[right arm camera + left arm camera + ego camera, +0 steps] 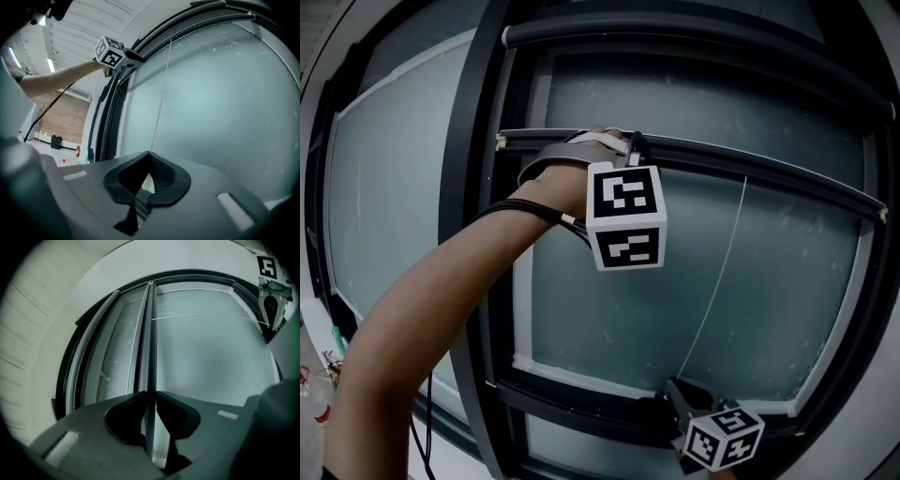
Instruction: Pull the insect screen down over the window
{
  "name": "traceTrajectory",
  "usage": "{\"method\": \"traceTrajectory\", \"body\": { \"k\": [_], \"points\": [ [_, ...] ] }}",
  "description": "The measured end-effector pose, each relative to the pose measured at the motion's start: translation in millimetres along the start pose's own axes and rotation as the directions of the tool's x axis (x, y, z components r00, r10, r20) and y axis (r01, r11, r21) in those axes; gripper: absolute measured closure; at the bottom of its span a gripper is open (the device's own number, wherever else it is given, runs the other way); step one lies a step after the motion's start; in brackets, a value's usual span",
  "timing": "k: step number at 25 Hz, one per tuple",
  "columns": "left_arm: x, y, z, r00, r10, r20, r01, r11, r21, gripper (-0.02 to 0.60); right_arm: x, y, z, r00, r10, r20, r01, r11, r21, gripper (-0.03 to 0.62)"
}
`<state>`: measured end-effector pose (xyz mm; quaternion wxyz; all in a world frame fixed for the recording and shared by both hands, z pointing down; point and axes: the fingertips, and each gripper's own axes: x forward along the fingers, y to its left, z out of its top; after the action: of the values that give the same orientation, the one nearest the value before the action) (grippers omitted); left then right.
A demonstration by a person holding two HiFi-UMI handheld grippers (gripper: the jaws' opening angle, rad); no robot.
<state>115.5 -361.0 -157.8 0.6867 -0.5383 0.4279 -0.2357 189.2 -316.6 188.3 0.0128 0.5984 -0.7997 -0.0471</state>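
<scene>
The insect screen's bottom bar point(769, 171) sat across the upper part of the window, tilted slightly down toward the right in the head view. A strip of mesh point(694, 103) showed between it and the dark housing at the top. Below the bar lay the frosted pane point(628, 319), set in the dark window frame point(478, 234).

The left gripper point(614, 142) was at the bar's left portion, with the person's bare forearm point(422, 319) reaching up to it and its marker cube hanging just under the bar. In the left gripper view its jaws were nearly together, pinched on the bar's thin edge – the bar ran straight through the narrow gap between the tips.

A thin white pull cord point(716, 277) dropped from the bar's middle down to the right gripper point(675, 389), which was low against the bottom of the frame. In the right gripper view those jaws were fully closed, tips meeting – the cord ran taut from that point up toward the bar, so they had it nipped between them.
</scene>
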Motion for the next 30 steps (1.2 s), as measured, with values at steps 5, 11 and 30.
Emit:
{"method": "traceTrajectory", "body": {
  "k": [5, 11, 30],
  "points": [
    [-10.1, -56.3, 0.6, 0.991, -0.13, 0.017, 0.13, 0.991, -0.005, 0.496, 1.7, 4.7, -53.5, 0.995, 0.0, -0.102, 0.004, 0.999, 0.043, 0.589],
    [-24.5, -107.6, 2.2, 0.983, -0.18, 0.024, 0.181, 0.983, -0.016, 0.439, -0.8, 6.3, -100.9, 0.987, -0.003, -0.161, 0.018, 0.996, 0.091, 0.589],
    [-49.7, -211.2, 10.5, 0.955, -0.298, -0.009, 0.297, 0.954, -0.029, 0.428, -24.6, -5.1, -210.2, 0.935, -0.048, -0.352, 0.081, 0.994, 0.078, 0.589]
  ]
}}
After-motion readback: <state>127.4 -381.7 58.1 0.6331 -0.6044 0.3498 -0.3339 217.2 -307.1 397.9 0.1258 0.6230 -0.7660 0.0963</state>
